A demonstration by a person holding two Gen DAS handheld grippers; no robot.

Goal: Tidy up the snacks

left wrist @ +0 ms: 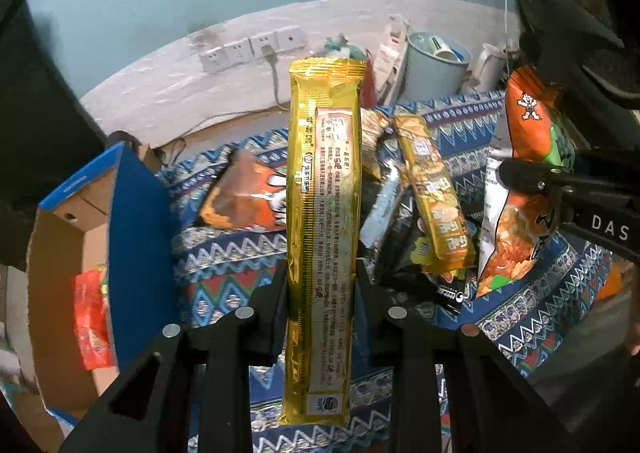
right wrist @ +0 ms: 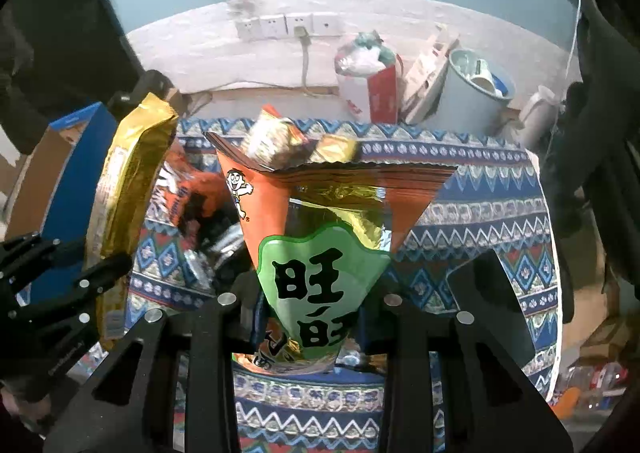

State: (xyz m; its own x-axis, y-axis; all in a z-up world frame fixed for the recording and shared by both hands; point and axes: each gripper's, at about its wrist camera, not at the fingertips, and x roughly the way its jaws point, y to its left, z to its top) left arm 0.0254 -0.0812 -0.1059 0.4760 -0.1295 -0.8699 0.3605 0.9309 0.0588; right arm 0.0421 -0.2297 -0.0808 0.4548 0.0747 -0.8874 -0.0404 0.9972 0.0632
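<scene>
The left gripper (left wrist: 320,285) is clamped on a long gold snack packet (left wrist: 324,213), which stands upright between its two fingers, printed back facing the camera, lifted clear of the patterned tablecloth (left wrist: 532,317). The right gripper (right wrist: 316,305) is clamped on an orange and green snack bag (right wrist: 320,253), held upright with its crimped top edge toward the far side and its lower part pinched between the fingers. From the left wrist view the same orange and green bag hangs at the right, gripped by the right gripper's dark fingers (left wrist: 532,177); from the right wrist view the gold packet stands at the left, just beside the blue side of the box. A cardboard box (left wrist: 132,221) with a blue outer wall sits open at the left edge of the table, and a red packet (left wrist: 92,317) lies inside it. On the cloth between the two held snacks lies a loose pile: an orange bag (left wrist: 248,201) to the left, a second gold packet (left wrist: 436,205) lying tilted over a black packet (left wrist: 416,269), and a silver packet (left wrist: 380,213) beside them. At the far side, beyond the table, a row of wall sockets (left wrist: 252,49) sits on the pale wall, with a light blue bin (left wrist: 436,65) to the right.
</scene>
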